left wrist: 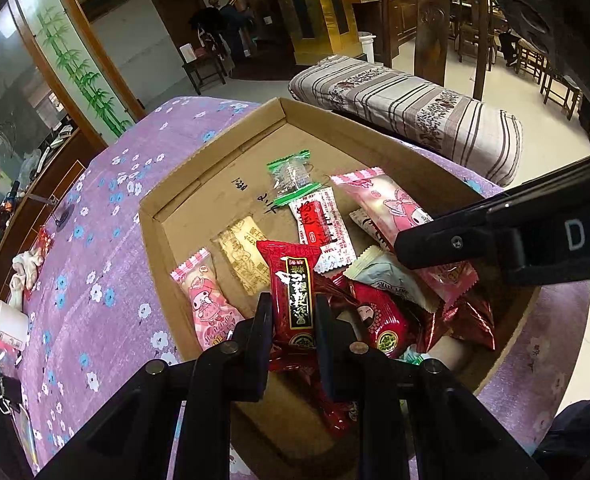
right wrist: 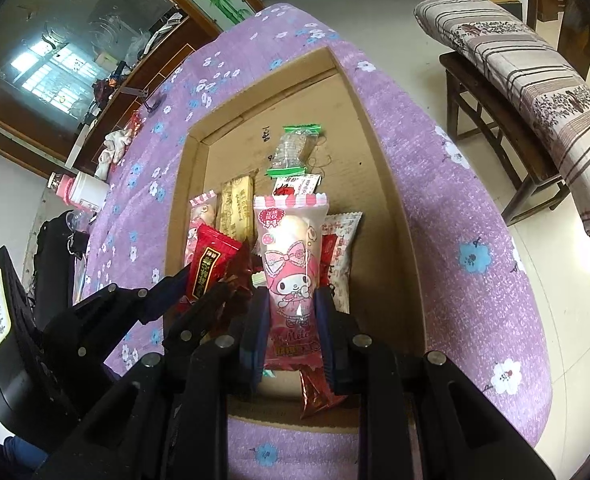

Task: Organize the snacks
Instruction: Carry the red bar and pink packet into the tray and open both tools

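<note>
Left gripper clamps red packet lengthwise (pointing away).

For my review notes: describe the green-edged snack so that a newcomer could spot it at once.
Start at the shallow cardboard box on the purple flowered cloth. On the box's bare floor, beyond the heap of wrappers, lies the clear packet. It alone is see-through with green sealed ends; its neighbours are opaque red, pink or tan.
</note>
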Demonstrator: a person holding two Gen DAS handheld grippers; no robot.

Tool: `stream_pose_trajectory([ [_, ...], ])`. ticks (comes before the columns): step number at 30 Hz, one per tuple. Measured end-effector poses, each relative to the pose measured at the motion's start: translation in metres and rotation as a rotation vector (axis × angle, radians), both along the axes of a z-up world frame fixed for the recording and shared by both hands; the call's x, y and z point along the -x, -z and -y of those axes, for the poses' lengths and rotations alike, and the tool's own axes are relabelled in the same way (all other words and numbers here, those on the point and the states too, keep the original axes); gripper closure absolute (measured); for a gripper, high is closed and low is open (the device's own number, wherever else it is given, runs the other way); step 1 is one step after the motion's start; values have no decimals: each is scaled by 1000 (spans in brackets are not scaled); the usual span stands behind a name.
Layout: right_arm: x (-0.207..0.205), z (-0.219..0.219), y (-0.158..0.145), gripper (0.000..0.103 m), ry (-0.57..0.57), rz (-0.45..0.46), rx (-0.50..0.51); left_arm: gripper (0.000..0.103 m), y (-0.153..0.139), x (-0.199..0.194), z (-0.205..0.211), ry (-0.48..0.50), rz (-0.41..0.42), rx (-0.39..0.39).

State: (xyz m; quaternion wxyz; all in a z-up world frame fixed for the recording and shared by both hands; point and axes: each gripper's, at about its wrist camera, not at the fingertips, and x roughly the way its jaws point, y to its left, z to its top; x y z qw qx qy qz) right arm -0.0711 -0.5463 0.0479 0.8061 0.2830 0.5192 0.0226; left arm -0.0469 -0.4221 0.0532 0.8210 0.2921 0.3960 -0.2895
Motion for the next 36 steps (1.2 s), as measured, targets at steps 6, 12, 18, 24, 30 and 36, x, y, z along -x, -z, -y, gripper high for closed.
stream_pose_trajectory([
  [6, -5, 0, 2, 81, -5, -4, 3, 84, 2, -2, 1, -6, 3, 0],
  [12, -10, -1, 4, 81, -6, -8, 13, 84, 3, -7, 2, -10, 10, 3],
  [18, -16, 0, 6, 81, -7, -10, 20, 84, 3, -11, 4, -16, 16, 6],
  [24, -25, -1, 6, 81, -14, -6, 39, 84, 4, -16, 6, -20, 25, 8],
  [30, -36, -1, 6, 81, -13, -1, 64, 84, 5, -25, 11, -25, 38, 10],
  [36, -46, 0, 8, 81, -13, 3, 96, 84, 7, -33, 15, -35, 49, 12],
])
